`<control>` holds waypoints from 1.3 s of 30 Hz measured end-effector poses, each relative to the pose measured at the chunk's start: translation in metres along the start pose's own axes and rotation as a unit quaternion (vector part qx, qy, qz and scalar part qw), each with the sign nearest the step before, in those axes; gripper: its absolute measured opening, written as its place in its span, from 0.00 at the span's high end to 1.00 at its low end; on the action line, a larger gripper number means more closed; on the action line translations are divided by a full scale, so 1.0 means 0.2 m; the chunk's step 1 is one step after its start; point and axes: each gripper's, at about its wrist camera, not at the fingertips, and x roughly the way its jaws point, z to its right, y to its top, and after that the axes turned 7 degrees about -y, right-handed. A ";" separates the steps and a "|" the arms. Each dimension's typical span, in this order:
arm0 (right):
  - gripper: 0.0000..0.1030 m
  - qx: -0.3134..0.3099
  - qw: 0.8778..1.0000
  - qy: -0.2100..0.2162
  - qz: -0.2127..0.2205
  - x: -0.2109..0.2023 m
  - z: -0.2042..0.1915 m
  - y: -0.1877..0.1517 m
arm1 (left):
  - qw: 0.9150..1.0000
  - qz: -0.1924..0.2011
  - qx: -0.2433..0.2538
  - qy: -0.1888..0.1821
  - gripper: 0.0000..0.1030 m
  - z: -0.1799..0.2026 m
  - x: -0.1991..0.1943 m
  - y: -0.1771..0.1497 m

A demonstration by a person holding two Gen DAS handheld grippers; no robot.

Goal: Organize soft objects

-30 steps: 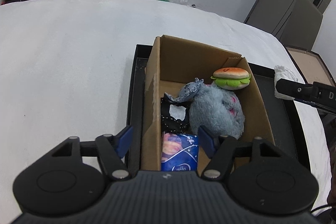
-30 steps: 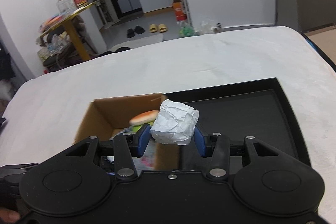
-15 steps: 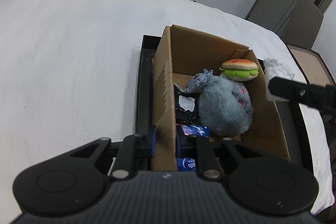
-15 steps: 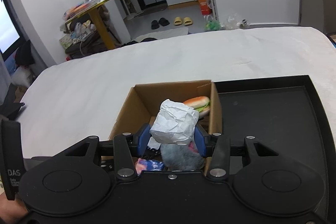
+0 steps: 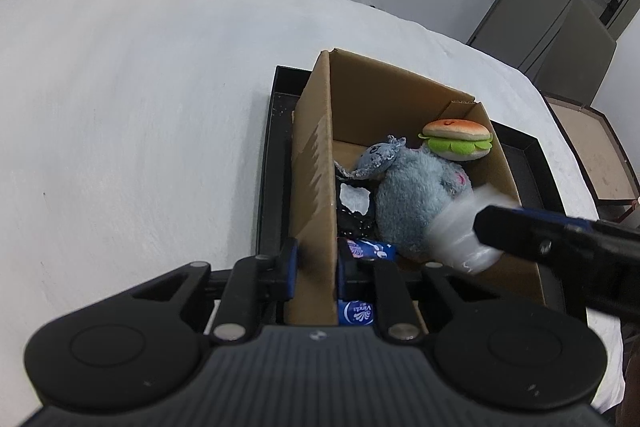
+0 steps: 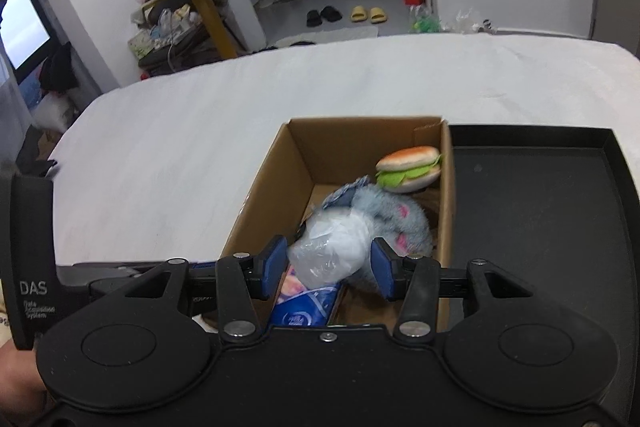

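An open cardboard box [image 5: 316, 163] [image 6: 264, 187] stands on a black tray [image 6: 532, 195]. In it lie a grey plush toy [image 5: 416, 203] [image 6: 392, 211], a plush burger [image 5: 456, 139] [image 6: 410, 169], a small grey toy [image 5: 376, 159], a black item and a blue tissue pack [image 5: 368, 251] [image 6: 308, 301]. My left gripper [image 5: 317, 267] is shut on the box's left wall. My right gripper [image 6: 329, 263] has opened over the box; the crumpled white wad [image 6: 332, 251] [image 5: 464, 235] sits blurred between its fingers, seemingly dropping.
The tray [image 5: 276, 131] lies on a white-covered table [image 5: 140, 115]. The tray's right half [image 6: 532, 195] is bare. A dark chair [image 5: 576, 59] stands beyond the table's far right edge.
My right gripper moved left over the box, lowered and opened its fingers around the white wad. My left gripper closed on the box wall and stays there.
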 end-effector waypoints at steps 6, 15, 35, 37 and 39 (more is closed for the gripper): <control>0.39 0.004 1.000 -0.005 -0.002 -0.02 0.01 -0.02 | 1.000 0.000 0.001 0.002 0.83 0.01 0.00 0.00; 0.39 0.027 1.000 -0.012 -0.007 -0.01 0.08 -0.02 | 1.000 -0.009 0.002 0.004 0.83 0.02 0.00 0.01; 0.10 0.033 0.999 -0.014 -0.040 -0.27 0.28 0.01 | 0.998 -0.031 0.039 0.037 0.23 0.22 -0.36 0.10; 0.06 0.039 0.998 -0.015 -0.037 -0.34 0.31 0.01 | 0.998 -0.032 0.033 0.035 0.18 0.23 -0.42 0.10; 0.01 0.043 0.998 -0.015 -0.032 -0.40 0.34 0.01 | 0.998 -0.032 0.033 0.033 0.14 0.26 -0.47 0.10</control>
